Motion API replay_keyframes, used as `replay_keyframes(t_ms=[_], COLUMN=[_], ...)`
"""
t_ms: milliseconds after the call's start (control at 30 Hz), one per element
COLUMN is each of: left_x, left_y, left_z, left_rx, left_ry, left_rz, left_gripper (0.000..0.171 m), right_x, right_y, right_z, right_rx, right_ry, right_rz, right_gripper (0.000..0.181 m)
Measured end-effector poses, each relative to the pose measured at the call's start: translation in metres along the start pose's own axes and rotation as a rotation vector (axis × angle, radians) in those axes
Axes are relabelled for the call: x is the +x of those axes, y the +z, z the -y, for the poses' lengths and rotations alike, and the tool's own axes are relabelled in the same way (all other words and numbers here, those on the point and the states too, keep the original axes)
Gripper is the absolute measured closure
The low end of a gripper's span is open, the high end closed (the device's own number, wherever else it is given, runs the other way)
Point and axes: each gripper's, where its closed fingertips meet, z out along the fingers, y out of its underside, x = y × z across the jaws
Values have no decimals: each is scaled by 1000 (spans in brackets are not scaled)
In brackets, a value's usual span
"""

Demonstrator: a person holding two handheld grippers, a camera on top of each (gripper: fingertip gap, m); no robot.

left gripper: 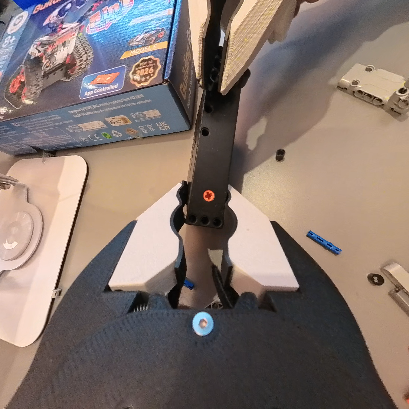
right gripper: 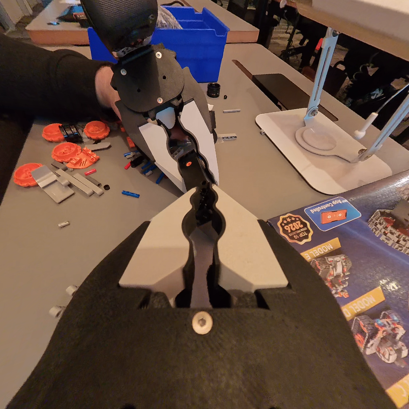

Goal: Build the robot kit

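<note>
Both claws, left claw (left gripper: 207,197) and right claw (right gripper: 202,199), clamped on opposite ends of black beam (left gripper: 210,155).

Right tongs (right gripper: 202,199) and left tongs (right gripper: 194,170) both clamp one black block (right gripper: 192,171) above the table (right gripper: 254,168).

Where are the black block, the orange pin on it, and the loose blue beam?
black block (left gripper: 210,159), left wrist view, its long top face.
orange pin (left gripper: 209,195), left wrist view, its cross-slotted head.
blue beam (left gripper: 324,242), left wrist view, middle of its length.
</note>
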Motion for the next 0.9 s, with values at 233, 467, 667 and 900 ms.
replay_keyframes(t_ms=[233,467,667,900], left_x=[0,0,0,0], left_y=[0,0,0,0], left_z=[0,0,0,0], left_rx=[3,4,5,5], left_ry=[-9,-2,-7,-12], left_rz=[-6,-2,-6,-10], left_gripper=[142,142,142,142], right_x=[1,1,2,7], right_y=[1,1,-2,-15], right_z=[0,1,4,9], right_rx=[3,-1,23,34], right_ry=[48,61,141,123], right_rz=[23,29,64,55], right_gripper=[175,175,176,176])
